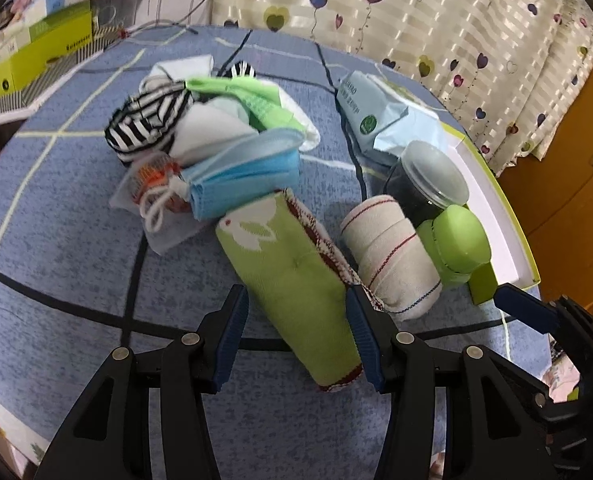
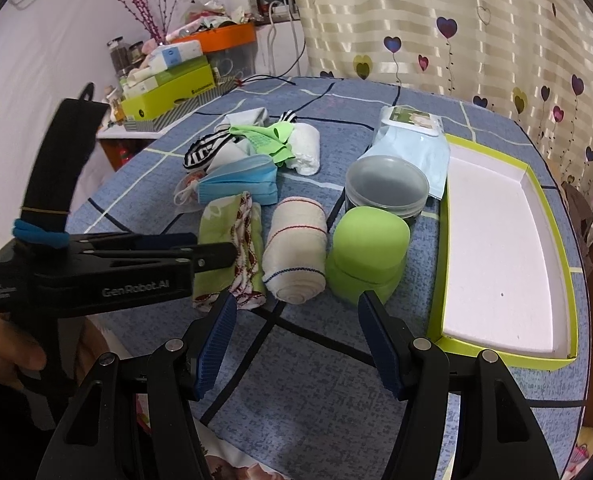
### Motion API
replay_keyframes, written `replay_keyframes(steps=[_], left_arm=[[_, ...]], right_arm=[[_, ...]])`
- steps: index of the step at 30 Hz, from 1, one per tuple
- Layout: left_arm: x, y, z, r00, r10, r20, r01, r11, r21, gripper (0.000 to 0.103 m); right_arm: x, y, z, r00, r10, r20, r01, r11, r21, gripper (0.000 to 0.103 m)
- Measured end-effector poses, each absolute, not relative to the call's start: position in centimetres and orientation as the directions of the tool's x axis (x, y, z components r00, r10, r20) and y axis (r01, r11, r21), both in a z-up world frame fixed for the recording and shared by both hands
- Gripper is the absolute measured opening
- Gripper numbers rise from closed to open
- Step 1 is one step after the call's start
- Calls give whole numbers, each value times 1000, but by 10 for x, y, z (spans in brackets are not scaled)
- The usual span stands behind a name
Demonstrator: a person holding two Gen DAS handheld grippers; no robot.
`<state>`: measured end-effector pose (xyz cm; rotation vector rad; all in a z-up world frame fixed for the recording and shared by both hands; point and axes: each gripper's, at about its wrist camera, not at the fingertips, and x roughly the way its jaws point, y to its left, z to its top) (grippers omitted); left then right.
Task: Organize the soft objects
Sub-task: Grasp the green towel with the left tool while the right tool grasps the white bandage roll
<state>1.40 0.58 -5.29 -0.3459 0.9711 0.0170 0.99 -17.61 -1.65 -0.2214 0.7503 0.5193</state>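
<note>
1. The left claw (image 1: 296, 336) stands with its jaws fully apart, straddling the rolled green sock with the red-and-white patterned cuff (image 1: 292, 280). The blue pads flank the roll; whether the right pad brushes the cuff cannot be told. The straddle suggests a grasp or a fresh release of this roll.
2. Left of centre on the blue checked tabletop (image 2: 316, 380), a loose pile of soft items remains: a black-and-white striped cloth (image 1: 144, 124), a bright green cloth (image 1: 256, 96) and a folded blue face mask (image 1: 248, 176). These appear unsorted.
3. The green sock roll, a rolled white towel with thin red stripes (image 2: 296, 248) and a lime-green rounded plastic container (image 2: 366, 252) lie side by side in a row, the towel just beside the container. The row probably marks the sorted group.
4. A clear round lidded jar (image 2: 386, 188) and a pale blue wipes packet (image 2: 412, 152) sit behind the row.
5. The right claw (image 2: 296, 344) hovers with jaws apart and empty, pointing toward the row, apparently on standby.
6. A shallow lime-green box lid with white lining (image 2: 552, 216) lies empty at the right, the likely destination.
</note>
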Motion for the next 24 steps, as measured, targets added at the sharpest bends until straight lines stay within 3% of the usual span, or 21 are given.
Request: replay_keyframes(steps=[10,11,12,15,24], left_arm=[[21,12,-61,541,-198,-818,-190,918,-348,52],[20,13,-61,543,-206,-814,-185,916,-356,48],[20,14,-62,545,-228,-807,-176,910,-376,37],[16,15,-57,560,-230,-796,-159,913,-375,26],[4,26,-43,603,-202,-772,-134,928,-348,20]], right_arm=[[14,-183,-18,614,361,-702,-513,859,-6,64],[14,-183,-18,615,362,-701,-513,859,-6,64],[14,-183,-18,616,362,-700,-512,859,-6,64],[15,-182,-19,611,363,-703,-516,856,-6,64],[25,-164,-32,582,368,-725,-526,850,9,64]])
